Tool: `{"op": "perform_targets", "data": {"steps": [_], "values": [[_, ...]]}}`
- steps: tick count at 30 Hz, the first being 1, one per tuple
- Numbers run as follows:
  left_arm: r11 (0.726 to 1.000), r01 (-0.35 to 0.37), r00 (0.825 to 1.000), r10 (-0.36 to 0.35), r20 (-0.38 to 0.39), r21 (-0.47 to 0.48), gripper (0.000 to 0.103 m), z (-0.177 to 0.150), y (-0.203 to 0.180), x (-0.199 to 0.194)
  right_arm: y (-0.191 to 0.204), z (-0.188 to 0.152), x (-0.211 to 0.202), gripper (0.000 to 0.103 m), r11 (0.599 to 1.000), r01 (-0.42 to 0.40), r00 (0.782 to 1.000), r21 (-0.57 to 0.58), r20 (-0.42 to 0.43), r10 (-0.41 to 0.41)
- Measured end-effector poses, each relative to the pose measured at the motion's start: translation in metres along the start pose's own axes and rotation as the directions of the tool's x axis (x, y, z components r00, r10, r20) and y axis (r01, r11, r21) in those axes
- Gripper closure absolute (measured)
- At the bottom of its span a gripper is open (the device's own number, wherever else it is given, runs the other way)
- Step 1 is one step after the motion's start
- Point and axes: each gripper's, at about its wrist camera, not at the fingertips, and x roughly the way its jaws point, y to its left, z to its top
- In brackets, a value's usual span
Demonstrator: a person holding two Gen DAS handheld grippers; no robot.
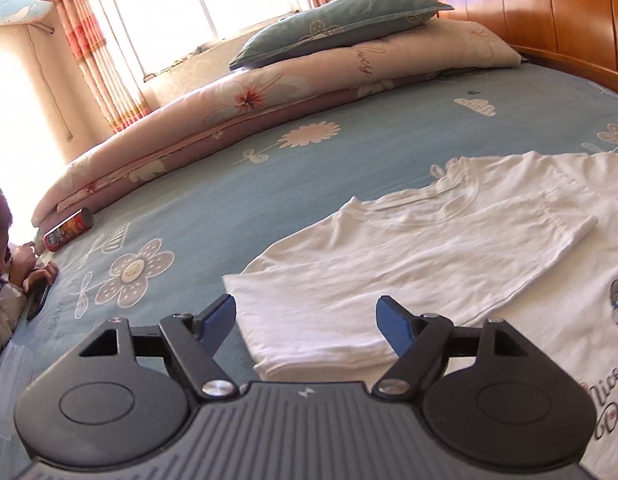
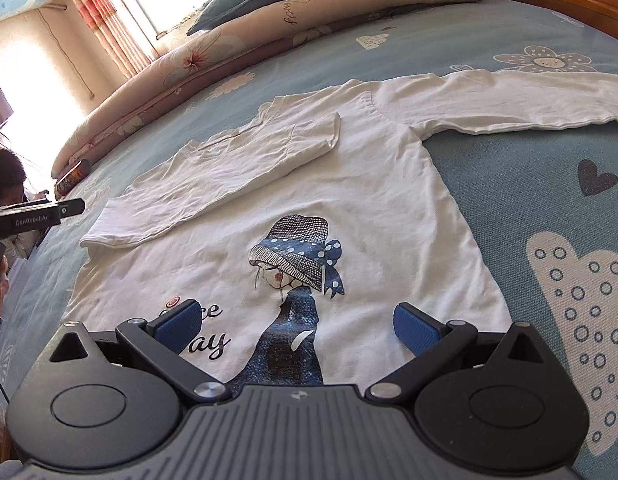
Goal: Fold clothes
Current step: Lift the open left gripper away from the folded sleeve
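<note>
Shirt (image 2: 349, 208), white, long-sleeved, lies face up and flat on the blue flowered bed sheet (image 2: 529, 184), its printed front toward the near edge of the bed. One sleeve is folded in across the chest (image 2: 229, 168); the other sleeve (image 2: 509, 100) is not yet folded and stretches out straight toward the headboard side.

Left gripper (image 1: 307, 320): jaws wide apart, nothing between the pads, poised just over the folded side edge of the shirt. Right gripper (image 2: 297, 324): jaws also wide, empty, hanging over the hem near the print.

Step in hand, as I judge it: bring in the outstretched sleeve to match the first. To do it well, pinch the cuff end only, one layer, lift just clear of the sheet, carry it over the chest and lay it parallel to the first sleeve so the side edges come out straight. Smooth before letting go; thin knit will drag and wrinkle if pulled flat along the bed.

Around: rolled pink quilt (image 1: 197, 120) with a teal pillow (image 1: 341, 24) on top along the far edge, well apart from the shirt. A can (image 1: 67, 230) lies at the quilt's end. A person (image 1: 5, 248) leans at the bed's left corner with a phone. Nothing stands in the fold's way.
</note>
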Motion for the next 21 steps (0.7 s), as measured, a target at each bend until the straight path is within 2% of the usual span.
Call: {"op": "perform_targets", "data": {"steps": [6, 10, 14, 16, 18, 21], "values": [[0.997, -0.072, 0.997, 0.072, -0.019, -0.040, 0.025, -0.054, 0.013, 0.034, 0.020, -0.005, 0.011, 0.000, 0.992, 0.076, 0.997, -0.101, 0.014, -0.075], [0.988, -0.091, 0.995, 0.095, 0.027, -0.121, 0.025, -0.064, 0.027, 0.045, 0.027, -0.006, 0.018, 0.000, 0.986, 0.103, 0.994, -0.128, 0.037, -0.099], [0.970, -0.058, 0.998, 0.061, 0.006, -0.234, 0.025, -0.062, 0.047, 0.060, 0.031, -0.007, 0.021, 0.000, 0.987, 0.090, 0.993, -0.135, 0.082, -0.079], [0.963, -0.056, 0.998, 0.056, -0.009, -0.262, 0.024, -0.061, 0.055, 0.064, 0.031, -0.009, 0.020, 0.000, 0.988, 0.076, 0.992, -0.134, 0.112, -0.061], [0.967, -0.068, 0.998, 0.062, -0.030, -0.247, 0.019, -0.062, 0.057, 0.067, 0.032, -0.008, 0.020, 0.000, 0.991, 0.058, 0.991, -0.123, 0.125, -0.042], [0.957, -0.054, 0.998, 0.041, -0.051, -0.286, 0.019, -0.064, 0.062, 0.067, 0.032, -0.008, 0.015, 0.000, 0.992, 0.027, 0.988, -0.120, 0.151, -0.008]]}}
